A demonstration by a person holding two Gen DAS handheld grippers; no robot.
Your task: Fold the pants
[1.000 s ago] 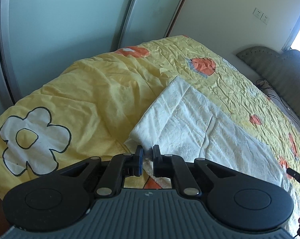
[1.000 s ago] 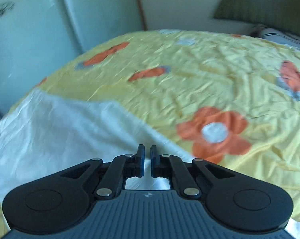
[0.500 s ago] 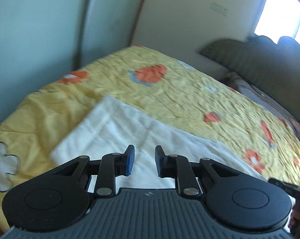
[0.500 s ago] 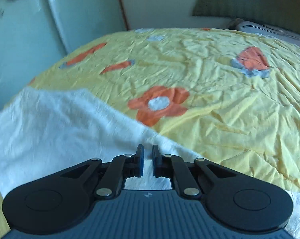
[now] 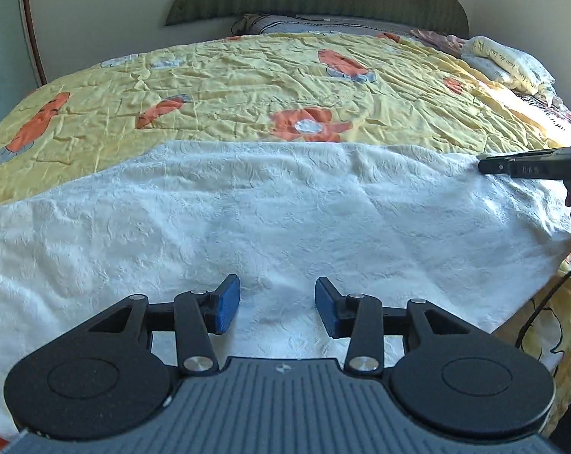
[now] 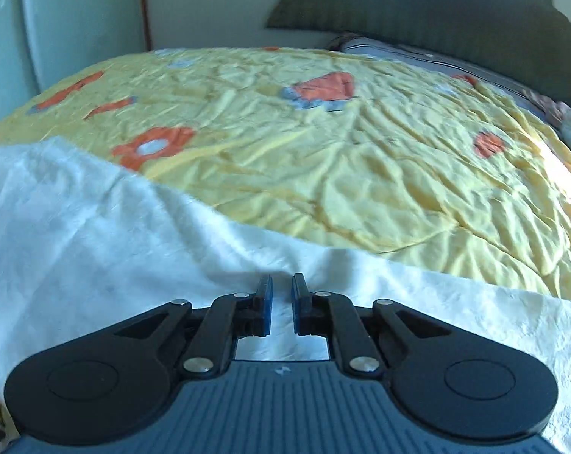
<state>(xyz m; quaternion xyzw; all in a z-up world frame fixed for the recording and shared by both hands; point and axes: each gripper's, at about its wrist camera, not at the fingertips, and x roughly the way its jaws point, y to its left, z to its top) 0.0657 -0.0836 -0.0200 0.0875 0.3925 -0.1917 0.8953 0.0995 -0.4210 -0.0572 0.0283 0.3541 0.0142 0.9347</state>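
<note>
Through my left camera, I am looking across the white pants [image 5: 270,219], which are lying flat on the yellow bedspread [image 5: 247,87] with their long axis running left to right in front of me. My left gripper [image 5: 277,310] is hovering just above the near part of the cloth, its blue pads [image 5: 225,308] spread wide apart and holding nothing. At the right edge my right gripper [image 5: 531,166] is reaching in at the far right end of the pants.

Through my right camera, the pants [image 6: 96,234] are stretching away to the left, the bedspread [image 6: 361,151] lying beyond them. My right gripper [image 6: 282,302] is sitting at the cloth's far edge, pads nearly together with a narrow gap; I cannot tell whether cloth is pinched there.

I am judging the next fold to run along that long axis, so the right end, nearest my right gripper, is the one to carry leftward.
</note>
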